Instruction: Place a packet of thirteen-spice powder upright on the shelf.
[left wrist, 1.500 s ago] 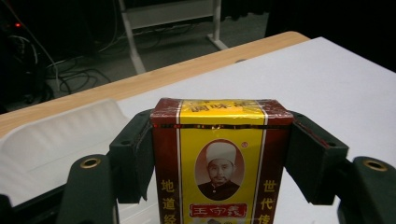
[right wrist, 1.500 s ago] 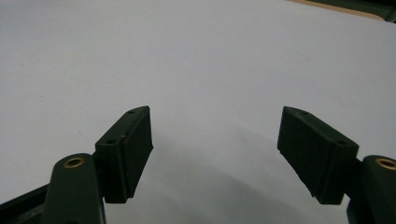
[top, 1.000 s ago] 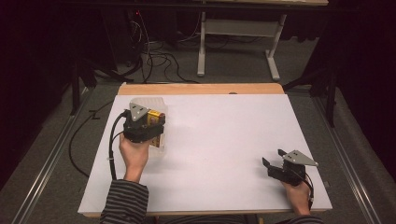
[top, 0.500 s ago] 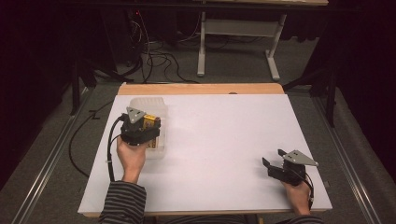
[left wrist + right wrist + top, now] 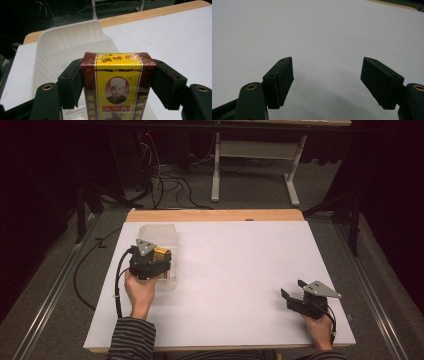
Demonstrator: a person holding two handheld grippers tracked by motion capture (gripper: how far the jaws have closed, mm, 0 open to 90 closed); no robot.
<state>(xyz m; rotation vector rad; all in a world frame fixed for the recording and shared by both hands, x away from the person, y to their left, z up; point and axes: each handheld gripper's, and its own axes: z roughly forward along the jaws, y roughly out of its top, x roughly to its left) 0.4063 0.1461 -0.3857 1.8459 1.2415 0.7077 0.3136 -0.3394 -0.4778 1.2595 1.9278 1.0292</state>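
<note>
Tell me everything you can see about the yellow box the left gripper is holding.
The box is a small carton wrapped in glossy film, yellow in the middle with dark red side bands, Chinese characters and a portrait. It stands upright, clamped on both sides by the left gripper, over the clear plastic bin at the table's left.

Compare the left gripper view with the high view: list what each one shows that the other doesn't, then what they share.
Left gripper view alone: the print on the box, a yellow panel with red characters and a portrait between dark red bands, and the black pads pressed on its two sides.

High view alone: the right hand-held gripper, jaws apart over bare table near the right edge, both of the person's hands, the striped sleeve, and the floor cables beyond the table.

Both: the left hand-held gripper holding the box over the clear plastic container on the white table.
</note>
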